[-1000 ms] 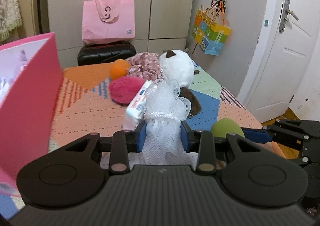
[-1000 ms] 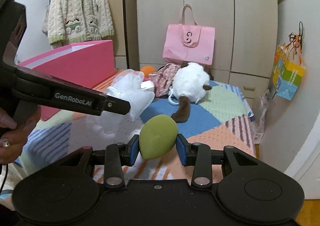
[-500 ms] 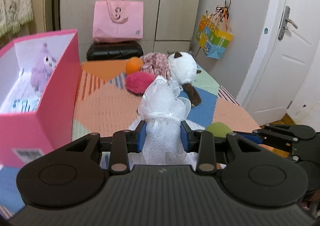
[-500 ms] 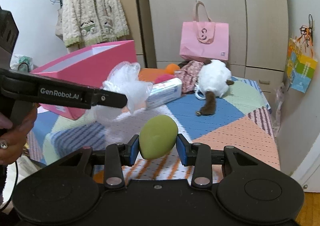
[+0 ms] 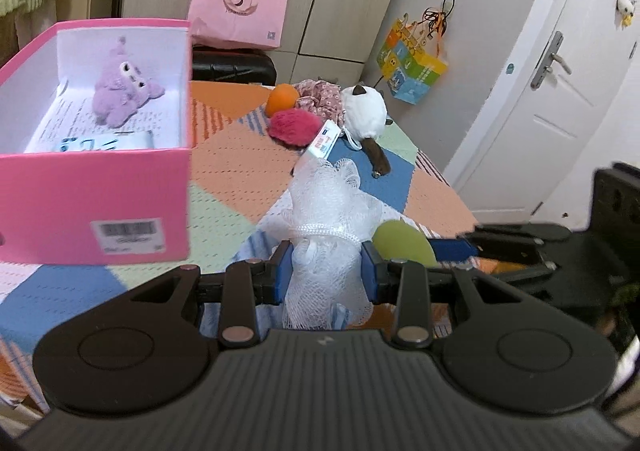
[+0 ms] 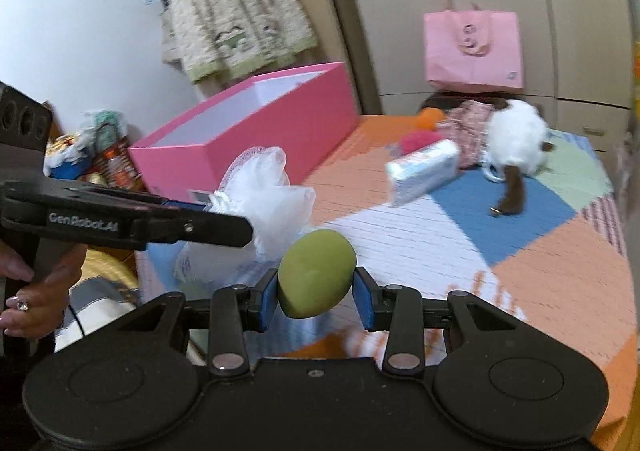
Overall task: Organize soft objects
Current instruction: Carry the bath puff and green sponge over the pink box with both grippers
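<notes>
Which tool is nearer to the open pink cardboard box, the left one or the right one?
Left. The left tool, holding the white mesh bath puff, is just beside the open pink cardboard box. The right tool, holding the green egg-shaped sponge, is farther out.

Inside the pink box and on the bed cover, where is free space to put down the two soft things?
In the pink box the floor is bare right of the purple plush. The bed cover is bare between the box and the magenta pompom. It is crowded around the white plush, orange ball and tissue pack.

pink tote bag [image 5: 239, 7] on black case [image 5: 234, 67] | cardigan [image 6: 236, 3] hanging | door [image 5: 560, 99] shut
</notes>
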Available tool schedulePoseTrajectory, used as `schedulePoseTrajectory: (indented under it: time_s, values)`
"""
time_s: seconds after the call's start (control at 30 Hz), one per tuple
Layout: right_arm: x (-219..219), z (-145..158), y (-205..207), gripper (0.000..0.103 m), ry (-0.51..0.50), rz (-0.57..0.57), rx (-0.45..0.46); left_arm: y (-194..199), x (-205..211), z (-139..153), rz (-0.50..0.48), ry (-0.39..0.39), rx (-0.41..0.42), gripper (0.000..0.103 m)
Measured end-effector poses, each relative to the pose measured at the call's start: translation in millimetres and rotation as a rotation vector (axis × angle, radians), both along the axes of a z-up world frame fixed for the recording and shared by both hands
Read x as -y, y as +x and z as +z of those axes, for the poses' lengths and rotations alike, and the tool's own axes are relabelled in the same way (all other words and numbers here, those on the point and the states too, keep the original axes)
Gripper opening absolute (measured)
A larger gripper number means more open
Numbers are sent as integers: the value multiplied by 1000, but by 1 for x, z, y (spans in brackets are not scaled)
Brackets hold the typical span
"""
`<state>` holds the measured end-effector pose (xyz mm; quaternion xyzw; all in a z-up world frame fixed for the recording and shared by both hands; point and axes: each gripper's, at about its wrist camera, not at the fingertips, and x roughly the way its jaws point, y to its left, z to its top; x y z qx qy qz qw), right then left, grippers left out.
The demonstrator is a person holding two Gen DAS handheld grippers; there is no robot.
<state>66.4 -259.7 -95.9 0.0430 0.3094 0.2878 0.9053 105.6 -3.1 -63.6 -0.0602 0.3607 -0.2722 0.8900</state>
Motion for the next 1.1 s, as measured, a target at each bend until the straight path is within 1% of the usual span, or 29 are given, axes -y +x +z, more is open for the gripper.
schedulePoseTrajectory:
  time_s: [0.07, 0.13, 0.23, 0.3, 0.37, 0.5, 0.6, 0.67, 0.8, 0.87, 1.1]
  values:
    - [-8, 6, 3, 44, 7, 37, -10, -3, -13, 7, -4, 3, -5, 34]
    - [-18, 13, 8, 44, 13, 75, -21, -5, -27, 16, 3, 14, 7, 34]
    - [-36, 24, 16, 44, 6, 136, -25, -7, -47, 32, 28, 35, 60, 34]
    - [-46, 34, 19, 44, 9, 185, 1, -7, -63, 44, 68, 40, 116, 34]
    - [-56, 46, 22, 44, 9, 210, 36, -5, -78, 52, 105, 46, 159, 34]
    - [-76, 69, 36, 44, 0, 234, 108, 16, -100, 60, 145, 32, 169, 34]
    - [-95, 80, 58, 44, -10, 260, 140, 40, -112, 60, 170, 44, 160, 34]
    - [-107, 82, 75, 44, -32, 250, 169, 61, -116, 59, 184, 66, 145, 34]
    - [-134, 84, 112, 44, -91, 259, 181, 101, -123, 51, 196, 109, 95, 34]
    - [-149, 84, 129, 44, -147, 274, 187, 119, -126, 48, 196, 134, 64, 34]
    - [-191, 80, 192, 44, -353, 329, 122, 173, -130, 35, 194, 202, -45, 34]
